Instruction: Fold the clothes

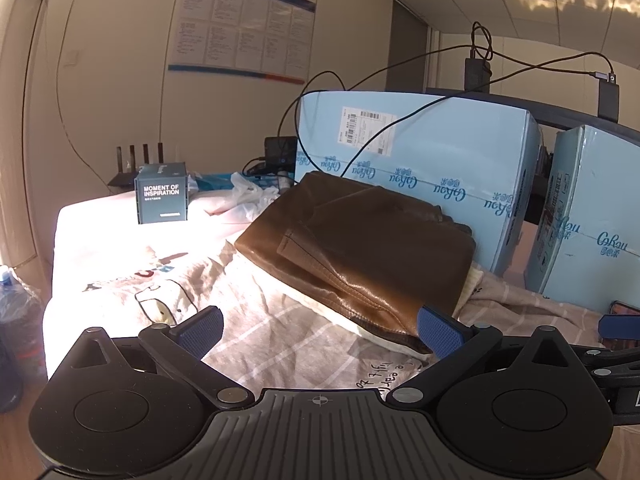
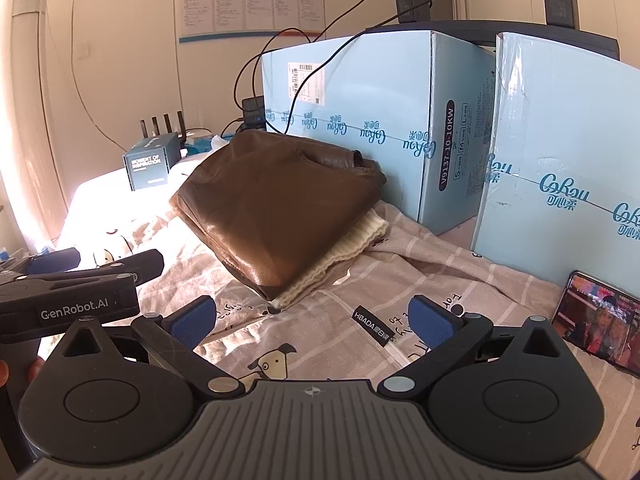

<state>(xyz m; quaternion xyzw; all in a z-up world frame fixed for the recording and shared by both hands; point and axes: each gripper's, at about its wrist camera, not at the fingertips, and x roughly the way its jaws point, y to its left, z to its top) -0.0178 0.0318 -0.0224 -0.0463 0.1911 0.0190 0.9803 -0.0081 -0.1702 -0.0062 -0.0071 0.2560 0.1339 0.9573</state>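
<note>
left wrist: both grippers' fingers spread, empty, near folded brown jacket.

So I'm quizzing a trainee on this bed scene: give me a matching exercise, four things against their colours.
Things:
1. folded jacket
2. knit garment under it
3. big cartons
4. small box

Colours:
A. light blue
B. cream
C. dark teal-grey
D. brown

Pairs: 1-D, 2-B, 3-A, 4-C
</note>
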